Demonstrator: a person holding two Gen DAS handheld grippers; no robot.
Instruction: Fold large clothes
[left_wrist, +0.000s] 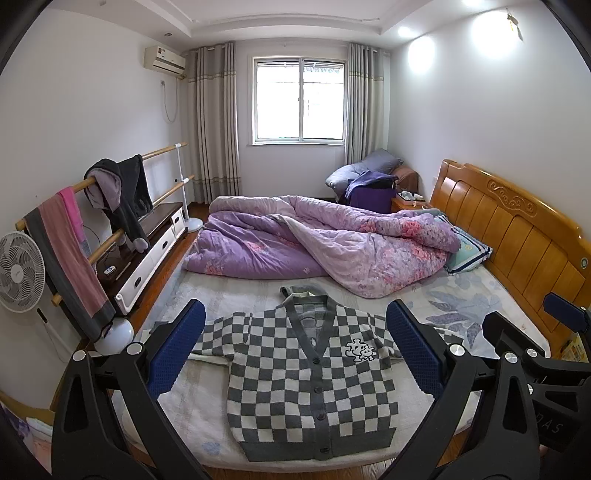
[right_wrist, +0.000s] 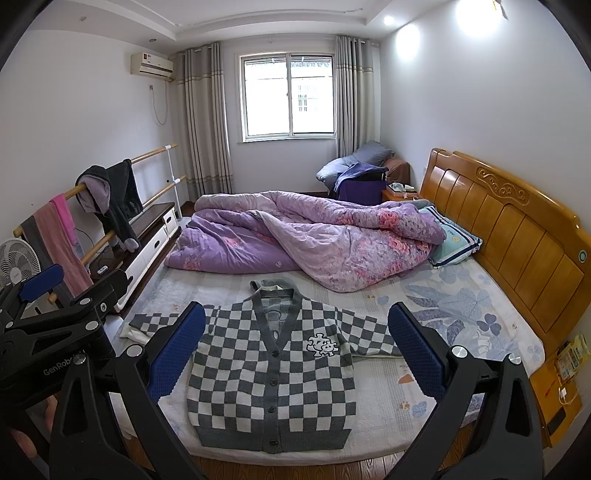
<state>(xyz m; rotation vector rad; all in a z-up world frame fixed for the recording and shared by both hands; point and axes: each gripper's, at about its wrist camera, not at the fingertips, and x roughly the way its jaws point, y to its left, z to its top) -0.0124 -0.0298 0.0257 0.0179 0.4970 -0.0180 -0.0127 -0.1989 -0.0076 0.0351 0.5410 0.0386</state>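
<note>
Your checkered cardigan (left_wrist: 310, 373) lies flat and buttoned on the bed (left_wrist: 461, 302), front side up, hem toward you at 6 o'clock and collar at 12 o'clock, so its long axis runs straight away from both claws. Both sleeves are spread sideways toward 9 and 3 o'clock. The crumpled purple quilt (left_wrist: 325, 240) sits just beyond the collar, apart from it.

Your left gripper (left_wrist: 295, 347) is spread wide and holds nothing, hovering above the near edge of the bed with the garment's body framed between its blue pads (left_wrist: 177, 350). Your right gripper (right_wrist: 295, 350) is equally wide and empty; in its view the cardigan sits slightly toward 7 o'clock, so the right-hand sleeve falls nearer this claw and the left-hand sleeve nearer the other. That split looks like the natural one for a first fold: each claw would take the sleeve on its own side.

The right wrist view shows the left-hand sleeve's cuff (right_wrist: 138, 325) and how far it reaches; in the left wrist view a finger hides most of that sleeve. The left view, in turn, shows the hem corner at 5 o'clock more fully.
</note>
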